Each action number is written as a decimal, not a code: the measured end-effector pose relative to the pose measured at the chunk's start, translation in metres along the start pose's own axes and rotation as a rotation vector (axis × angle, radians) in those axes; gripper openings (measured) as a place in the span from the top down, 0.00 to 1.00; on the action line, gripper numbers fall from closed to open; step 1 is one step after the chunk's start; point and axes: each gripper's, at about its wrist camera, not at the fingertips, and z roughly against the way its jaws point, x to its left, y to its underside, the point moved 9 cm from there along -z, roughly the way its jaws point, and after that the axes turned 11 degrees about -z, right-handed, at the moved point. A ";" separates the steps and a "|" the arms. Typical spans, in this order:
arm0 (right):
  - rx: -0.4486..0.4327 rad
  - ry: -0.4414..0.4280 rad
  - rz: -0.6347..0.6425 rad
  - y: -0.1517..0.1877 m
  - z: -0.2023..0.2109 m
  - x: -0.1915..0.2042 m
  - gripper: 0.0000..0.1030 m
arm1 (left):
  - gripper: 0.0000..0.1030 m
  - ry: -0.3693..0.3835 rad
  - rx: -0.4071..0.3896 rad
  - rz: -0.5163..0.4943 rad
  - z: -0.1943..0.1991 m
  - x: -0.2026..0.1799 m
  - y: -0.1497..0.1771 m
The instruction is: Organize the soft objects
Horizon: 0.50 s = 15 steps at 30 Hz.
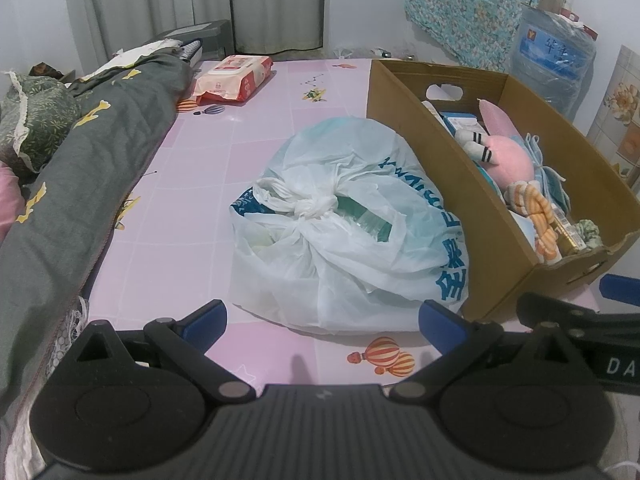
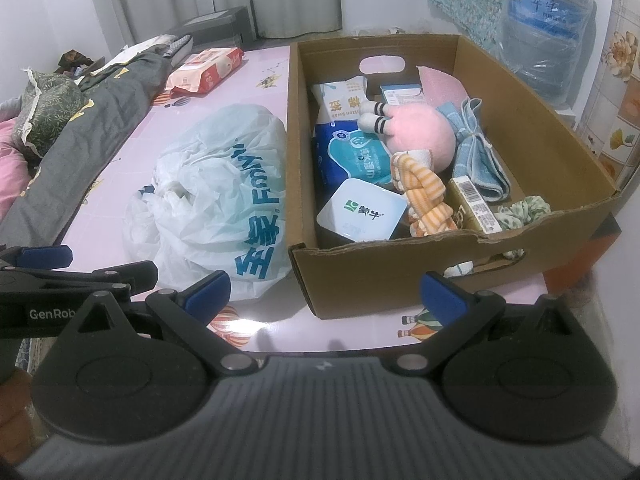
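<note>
A knotted white plastic bag point(image 1: 344, 224) point(image 2: 224, 188) with blue lettering lies on the pink sheet, beside a brown cardboard box point(image 1: 440, 184) point(image 2: 400, 276). Inside the box lie a pink plush toy point(image 2: 416, 136) point(image 1: 508, 156), an orange striped knot point(image 2: 424, 196), a blue folded towel point(image 2: 476, 148), a green scrunchie point(image 2: 524, 210), packets and a white tub point(image 2: 360, 210). My left gripper point(image 1: 322, 320) is open just in front of the bag, holding nothing. My right gripper point(image 2: 324, 290) is open before the box's near wall, also holding nothing. Each gripper shows at the edge of the other's view.
A rolled grey quilt point(image 1: 92, 168) and a green pillow point(image 1: 36, 124) run along the left. A pack of wet wipes point(image 1: 234, 78) lies at the far end. A big water bottle point(image 2: 544, 28) wrapped in plastic stands behind the box by the wall.
</note>
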 end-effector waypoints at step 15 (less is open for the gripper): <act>0.000 0.000 -0.006 0.003 0.002 0.001 0.01 | 0.00 -0.005 -0.003 0.008 0.001 -0.001 0.001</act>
